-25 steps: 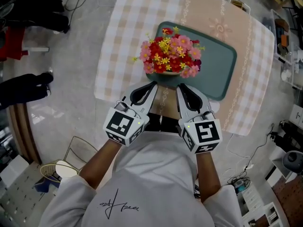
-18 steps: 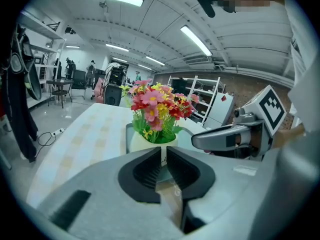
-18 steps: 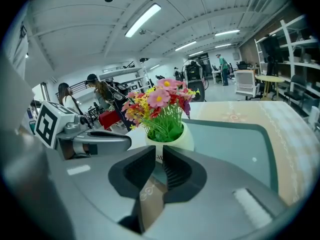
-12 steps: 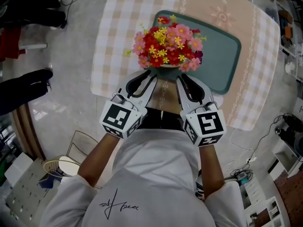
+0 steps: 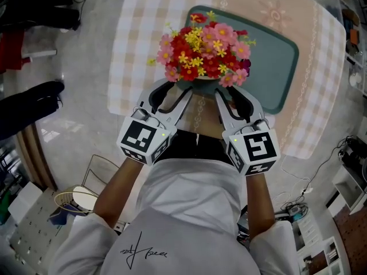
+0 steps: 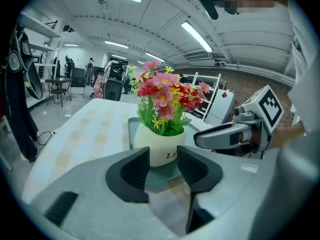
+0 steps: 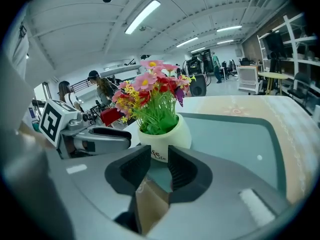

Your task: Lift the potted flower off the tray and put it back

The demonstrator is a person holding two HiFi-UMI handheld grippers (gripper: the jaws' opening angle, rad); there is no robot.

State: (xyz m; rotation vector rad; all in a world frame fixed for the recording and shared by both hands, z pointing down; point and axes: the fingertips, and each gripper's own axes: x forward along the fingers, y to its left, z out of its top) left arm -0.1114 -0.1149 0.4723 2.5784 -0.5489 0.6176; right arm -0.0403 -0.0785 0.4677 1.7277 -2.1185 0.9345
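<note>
While both sets of jaws are opening, the potted flower [image 5: 203, 59] is standing on the lower-left edge of the tray [image 5: 275, 67], ungripped.

I am judging that the round, smooth pot could tip or skid off the tray's lip toward the bottom of the frame if one side is nudging it first, or if the jaws are going in too narrow for it. My left gripper [image 5: 171, 90] is roughly half open, my right gripper [image 5: 236, 93] less so. Each is holding nothing, with its pads apart and the pot standing just ahead of the gap.
</note>
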